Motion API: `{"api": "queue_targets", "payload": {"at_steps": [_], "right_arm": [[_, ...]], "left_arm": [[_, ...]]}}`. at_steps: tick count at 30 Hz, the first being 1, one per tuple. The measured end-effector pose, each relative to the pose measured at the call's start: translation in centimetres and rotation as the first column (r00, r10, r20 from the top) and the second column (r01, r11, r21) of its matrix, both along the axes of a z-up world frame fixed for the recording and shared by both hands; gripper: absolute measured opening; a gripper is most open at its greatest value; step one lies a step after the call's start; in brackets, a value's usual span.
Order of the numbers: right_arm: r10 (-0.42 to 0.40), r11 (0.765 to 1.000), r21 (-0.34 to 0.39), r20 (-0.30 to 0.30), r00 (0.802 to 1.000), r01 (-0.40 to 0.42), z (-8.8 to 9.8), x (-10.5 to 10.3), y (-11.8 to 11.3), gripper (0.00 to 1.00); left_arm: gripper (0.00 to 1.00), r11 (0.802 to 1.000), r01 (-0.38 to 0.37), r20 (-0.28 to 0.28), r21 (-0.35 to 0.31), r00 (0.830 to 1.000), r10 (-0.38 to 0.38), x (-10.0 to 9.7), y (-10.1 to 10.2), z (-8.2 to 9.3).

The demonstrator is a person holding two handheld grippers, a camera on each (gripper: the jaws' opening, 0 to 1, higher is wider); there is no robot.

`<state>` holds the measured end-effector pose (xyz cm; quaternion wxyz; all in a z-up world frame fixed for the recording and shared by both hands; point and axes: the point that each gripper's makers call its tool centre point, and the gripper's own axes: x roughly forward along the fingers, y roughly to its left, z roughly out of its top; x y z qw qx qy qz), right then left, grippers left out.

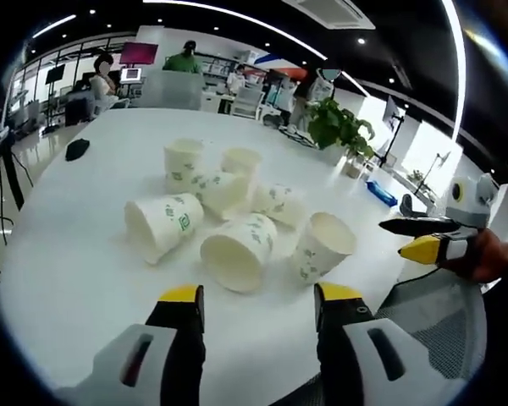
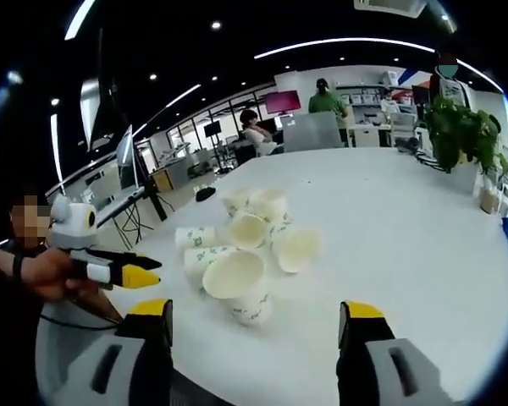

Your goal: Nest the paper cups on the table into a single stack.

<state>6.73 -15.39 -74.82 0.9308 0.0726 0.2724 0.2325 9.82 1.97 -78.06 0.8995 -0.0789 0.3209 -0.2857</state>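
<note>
The white table [image 1: 68, 254] carries a cluster of paper cups [image 1: 237, 216] near its middle, none nested yet: two stand upright at the cluster's far side, the others lie tipped on their sides around them. A potted plant [image 1: 339, 127] stands beyond the cups, at the table's far edge. The left gripper [image 1: 258, 304] hangs just short of the nearest cups, jaws apart and empty. The right gripper [image 2: 258, 317] does likewise, jaws spread wide, holding nothing.
</note>
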Motion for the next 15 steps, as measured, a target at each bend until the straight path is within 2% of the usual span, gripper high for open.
{"api": "queue_targets", "payload": {"at_steps": [6,10,13,14,15], "right_arm": [[0.007,1.0,-0.001,-0.002,1.0,-0.007,-0.2,0.0,0.1,0.79],[-0.001,1.0,0.002,0.001,1.0,0.001,-0.1,0.1,0.0,0.78],[-0.006,1.0,0.008,-0.001,1.0,0.006,-0.1,0.2,-0.1,0.76],[-0.007,1.0,0.011,0.0,1.0,0.007,-0.1,0.1,-0.1,0.75],[-0.008,1.0,0.01,0.004,1.0,0.008,0.0,0.2,-0.1,0.74]], "left_arm": [[0.5,0.999,0.031,-0.02,0.023,0.999,-0.03,0.2,-1.0,-0.9],[0.46,1.0,0.022,-0.037,0.016,0.999,-0.021,0.6,-1.6,-1.4],[0.34,0.998,0.016,-0.047,0.059,0.999,-0.013,0.9,-1.3,-2.4],[0.28,0.998,0.016,-0.052,0.06,0.999,-0.013,1.0,-1.4,-2.7],[0.27,0.999,0.012,-0.063,0.041,0.998,-0.009,1.1,-1.5,-2.8]]}}
